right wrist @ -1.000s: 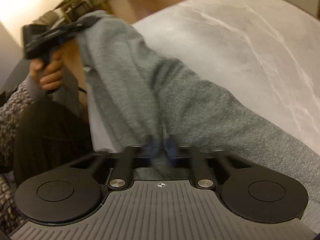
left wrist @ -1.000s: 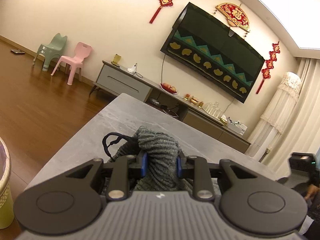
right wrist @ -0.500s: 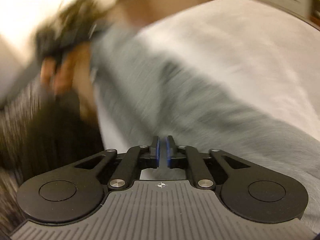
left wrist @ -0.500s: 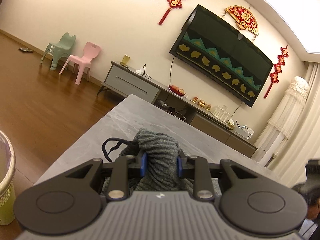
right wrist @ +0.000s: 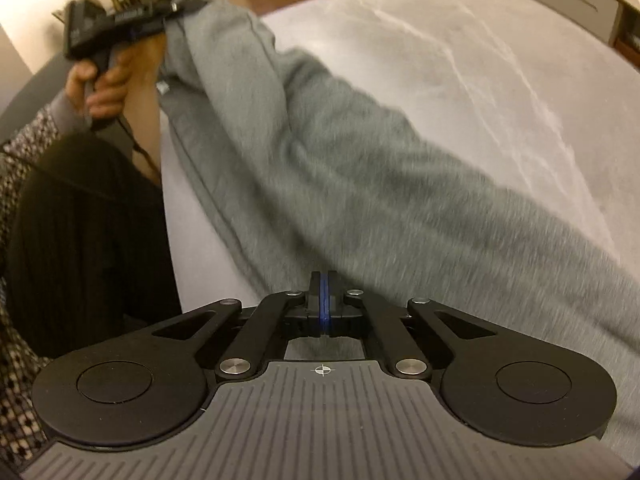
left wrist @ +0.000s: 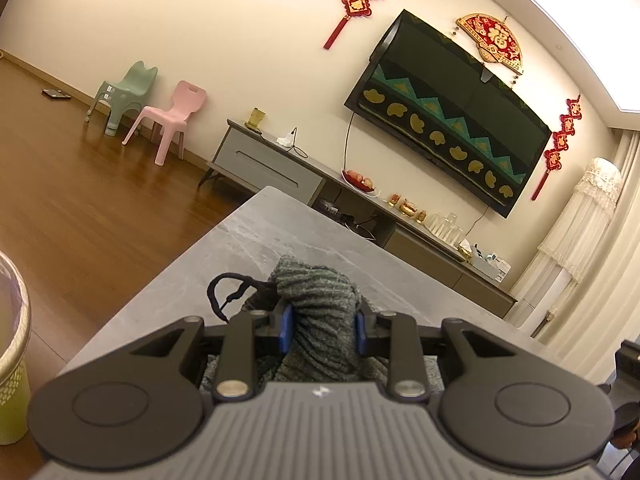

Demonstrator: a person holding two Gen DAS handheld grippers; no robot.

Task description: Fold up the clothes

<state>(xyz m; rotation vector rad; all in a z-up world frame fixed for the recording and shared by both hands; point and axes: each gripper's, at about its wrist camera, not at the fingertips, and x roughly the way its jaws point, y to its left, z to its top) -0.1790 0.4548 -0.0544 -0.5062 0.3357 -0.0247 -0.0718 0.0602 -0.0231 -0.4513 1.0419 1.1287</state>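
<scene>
A grey sweat garment stretches across the pale marble table, from the near right up to the far left. My left gripper holds its far end lifted off the table, with a hand around the handle. In the left wrist view the ribbed end of the garment is pinched between the blue pads of the left gripper, and a black drawstring loops out beside it. My right gripper hovers just over the near edge of the cloth, pads together, nothing between them.
The person's dark-clothed lap is at the table's left edge. A basket stands on the wooden floor to the left. Beyond the table are a low grey cabinet and two small chairs.
The right gripper, which had cloth bunched around its fingertips, has come off it and shifted sideways; its pads now meet bare. The left gripper keeps its hold, barely moved.
</scene>
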